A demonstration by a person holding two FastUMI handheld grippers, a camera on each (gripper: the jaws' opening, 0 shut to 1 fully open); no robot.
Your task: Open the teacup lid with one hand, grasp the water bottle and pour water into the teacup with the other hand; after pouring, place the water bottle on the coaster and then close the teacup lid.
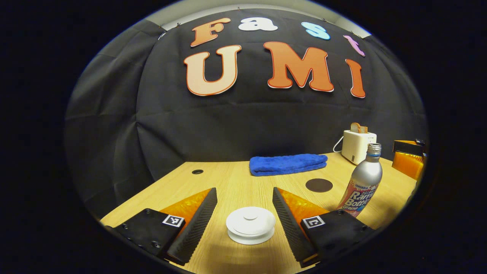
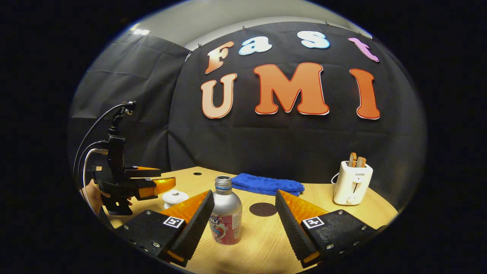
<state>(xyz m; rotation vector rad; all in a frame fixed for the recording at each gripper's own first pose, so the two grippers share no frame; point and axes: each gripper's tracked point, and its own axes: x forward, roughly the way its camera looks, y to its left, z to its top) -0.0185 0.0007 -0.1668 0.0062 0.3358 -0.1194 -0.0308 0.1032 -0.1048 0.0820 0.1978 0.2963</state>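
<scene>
with the lid point(image 1: 250, 224) not yet lifted from the teacup on the counter point(image 1: 236, 182), the left tongs point(image 1: 244, 217) gape around it and must close, while the right tongs point(image 2: 245, 213) stand open by the water bottle point(image 2: 226, 215).

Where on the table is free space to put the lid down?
Bare wood lies between the white teacup lid and the folded blue towel. It is crowded near the round dark coaster, silver water bottle and white toaster.

The right gripper point(image 2: 243, 217) stands spread wide around an upright silver metal water bottle point(image 2: 226, 211), neither finger touching it. Behind lie a dark round coaster point(image 2: 263, 209), a folded blue cloth point(image 2: 266, 184) and a white toaster point(image 2: 352, 183).
</scene>
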